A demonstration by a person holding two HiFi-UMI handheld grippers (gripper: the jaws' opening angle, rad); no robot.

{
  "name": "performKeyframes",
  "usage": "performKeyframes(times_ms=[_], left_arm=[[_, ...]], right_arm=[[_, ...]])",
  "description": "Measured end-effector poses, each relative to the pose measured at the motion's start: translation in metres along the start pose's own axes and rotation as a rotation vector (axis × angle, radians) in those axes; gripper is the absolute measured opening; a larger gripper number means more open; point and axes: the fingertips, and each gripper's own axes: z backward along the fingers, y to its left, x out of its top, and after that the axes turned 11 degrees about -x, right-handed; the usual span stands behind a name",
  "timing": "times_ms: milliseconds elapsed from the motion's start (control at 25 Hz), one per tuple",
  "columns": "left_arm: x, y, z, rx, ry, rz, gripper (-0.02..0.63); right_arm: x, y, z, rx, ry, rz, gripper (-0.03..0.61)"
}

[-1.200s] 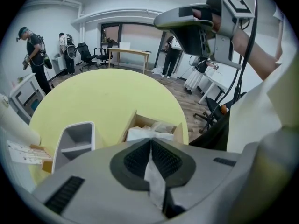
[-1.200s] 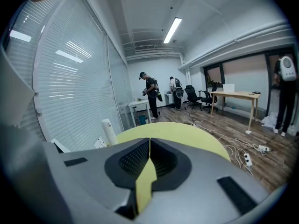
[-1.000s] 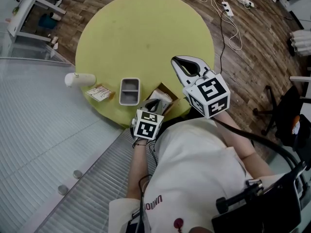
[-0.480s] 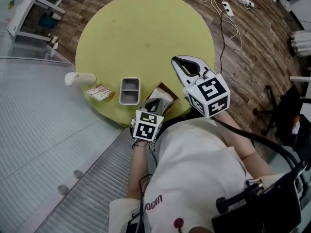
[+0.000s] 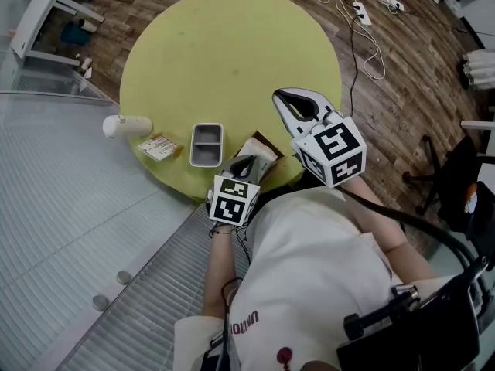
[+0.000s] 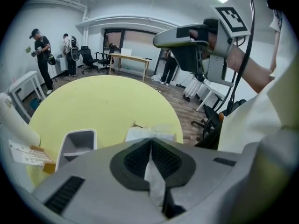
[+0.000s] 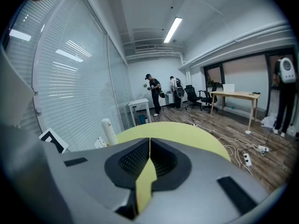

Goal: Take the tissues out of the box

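The open cardboard tissue box (image 5: pixel 263 147) sits at the near edge of the round yellow table (image 5: pixel 224 52), with white tissue (image 6: pixel 150 133) bulging from its top. My left gripper (image 5: pixel 244 165) hangs just over the box on the near side. It is shut on a strip of white tissue (image 6: pixel 154 177) that runs between its jaws in the left gripper view. My right gripper (image 5: pixel 291 99) is held up in the air to the right of the box, shut and with nothing in it; through its slit only the yellow table shows. The same right gripper (image 6: pixel 187 34) is seen high in the left gripper view.
A grey two-part tray (image 5: pixel 206 145) lies left of the box, then a small printed packet (image 5: pixel 158 148) and a white bottle (image 5: pixel 128 126) on its side at the table's left rim. Cables and a power strip (image 5: pixel 363 12) lie on the wooden floor. People (image 6: pixel 39 55) stand far off.
My left gripper has drawn back a little toward the person, still closed on the tissue. The right gripper has stayed where it was.
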Motion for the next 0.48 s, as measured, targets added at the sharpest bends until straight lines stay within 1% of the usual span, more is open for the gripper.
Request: performKeyframes(times_ms=[480], left_arm=[[0.0085,-0.0011,0.0063,-0.005,-0.04,0.01,0.018]], right_arm=[[0.0,-0.0002,0.0001,-0.002,0.001,0.0,0.021]])
